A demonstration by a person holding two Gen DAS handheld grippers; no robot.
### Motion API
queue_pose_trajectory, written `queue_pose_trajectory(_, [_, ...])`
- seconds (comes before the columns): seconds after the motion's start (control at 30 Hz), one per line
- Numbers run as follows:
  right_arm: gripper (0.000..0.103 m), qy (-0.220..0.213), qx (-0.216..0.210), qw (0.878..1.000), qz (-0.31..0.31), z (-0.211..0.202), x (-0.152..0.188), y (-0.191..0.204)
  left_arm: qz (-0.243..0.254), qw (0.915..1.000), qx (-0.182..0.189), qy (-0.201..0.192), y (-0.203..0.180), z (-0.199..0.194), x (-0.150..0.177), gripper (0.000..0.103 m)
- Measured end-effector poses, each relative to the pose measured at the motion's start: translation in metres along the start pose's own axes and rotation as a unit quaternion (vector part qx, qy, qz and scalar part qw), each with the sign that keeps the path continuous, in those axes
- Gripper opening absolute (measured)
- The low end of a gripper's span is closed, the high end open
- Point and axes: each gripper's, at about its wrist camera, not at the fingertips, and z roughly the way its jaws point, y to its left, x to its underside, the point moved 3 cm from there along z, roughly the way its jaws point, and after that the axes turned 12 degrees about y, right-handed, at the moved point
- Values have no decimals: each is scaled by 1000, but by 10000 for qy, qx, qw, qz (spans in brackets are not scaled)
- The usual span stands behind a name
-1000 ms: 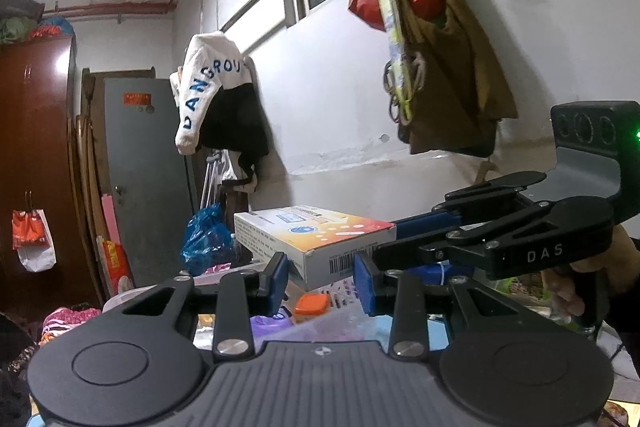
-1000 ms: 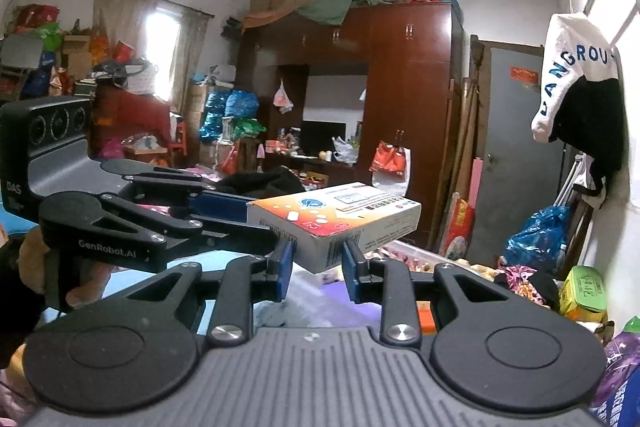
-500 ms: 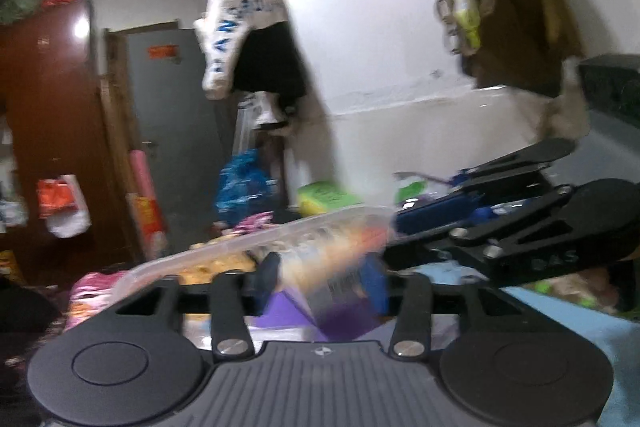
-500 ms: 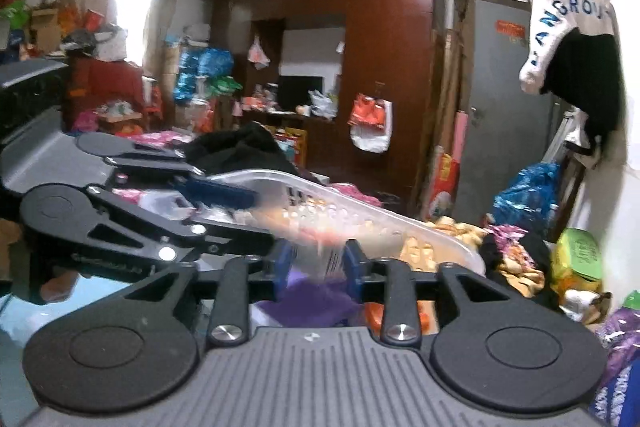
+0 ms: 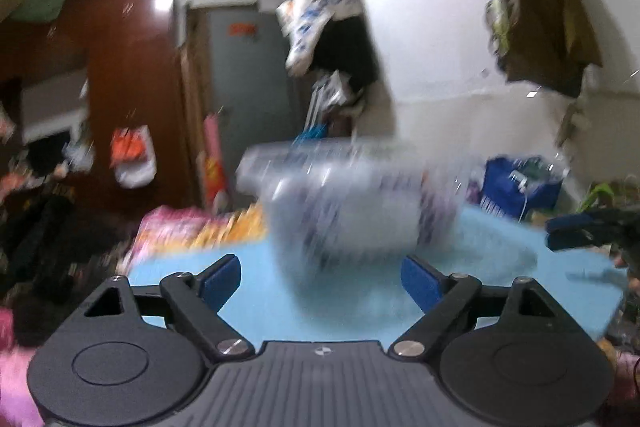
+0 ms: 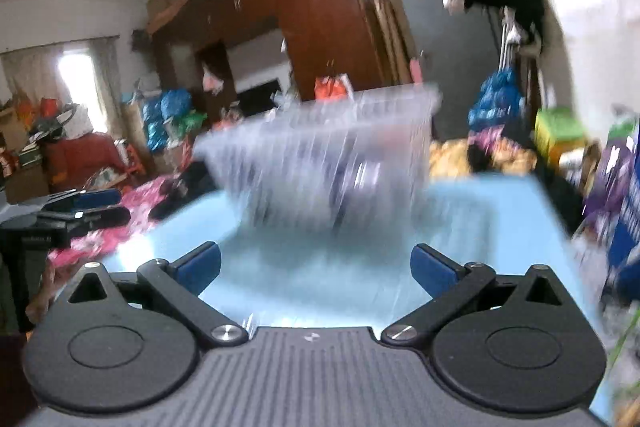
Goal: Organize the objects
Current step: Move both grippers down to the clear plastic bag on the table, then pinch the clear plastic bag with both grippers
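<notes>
A clear plastic basket stands on the light blue table, blurred by motion; it also shows in the right wrist view. Dark and purple shapes show through its wall; I cannot make them out. My left gripper is open and empty, a short way in front of the basket. My right gripper is open and empty, also short of the basket. The right gripper's fingers show at the right edge of the left view, and the left gripper's fingers at the left edge of the right view.
Pink and yellow packets lie past the table's far left edge. A blue bag and a green box stand by the white wall. A brown wardrobe and a grey door are behind.
Both grippers held the white and orange box together over the basket. Both have let it go, opened wide and pulled back and down to the table. The box is out of sight.
</notes>
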Motion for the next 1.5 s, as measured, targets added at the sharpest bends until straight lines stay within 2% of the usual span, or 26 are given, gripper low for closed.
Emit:
queue_pose_trajectory(0.1, [103, 31, -128, 9999, -47, 2, 13, 3, -425, 9989, 97, 179, 21, -3, 29, 90])
queue_pose_trajectory(0.2, [103, 144, 0, 9997, -217, 6, 15, 5, -666, 9973, 160, 256, 38, 2, 44, 90])
queue_pose_trajectory(0.3, [103, -33, 23, 9993, -365, 3, 20, 12, -722, 9962, 378, 305, 43, 11, 50, 90])
queue_pose_trajectory(0.4, [103, -12, 49, 9979, -640, 16, 15, 19, -520, 9967, 503, 373, 35, 17, 57, 90])
queue_pose_trajectory(0.5, [97, -77, 219, 9955, -923, 23, 17, 27, -299, 9970, 601, 375, 26, 19, 62, 90])
queue_pose_trajectory(0.6, [86, -118, 300, 9932, -1115, 30, 17, 32, -126, 9978, 505, 410, 17, 24, 63, 89])
queue_pose_trajectory(0.8, [67, -185, 216, 9924, -1195, 26, 19, 27, -19, 9982, 500, 344, 11, 22, 67, 86])
queue_pose_trajectory(0.87, [58, -189, 188, 9922, -1215, 25, 18, 26, 26, 9982, 518, 300, 8, 22, 67, 80])
queue_pose_trajectory(0.9, [55, -205, 167, 9920, -1235, 25, 19, 26, 27, 9984, 488, 278, 6, 22, 67, 73])
queue_pose_trajectory(0.93, [48, -217, 112, 9915, -1276, 25, 19, 26, 35, 9985, 480, 258, 5, 22, 68, 66])
queue_pose_trajectory(1.07, [30, -222, 56, 9899, -1396, 24, 19, 29, 11, 9986, 472, 235, 3, 20, 67, 49])
queue_pose_trajectory(1.23, [25, -236, 34, 9894, -1433, 21, 18, 31, -179, 9975, 662, 167, 6, 20, 67, 35])
queue_pose_trajectory(1.5, [23, -375, 30, 9898, -1372, 12, 9, 26, -226, 9967, 783, 40, -1, 17, 64, 23])
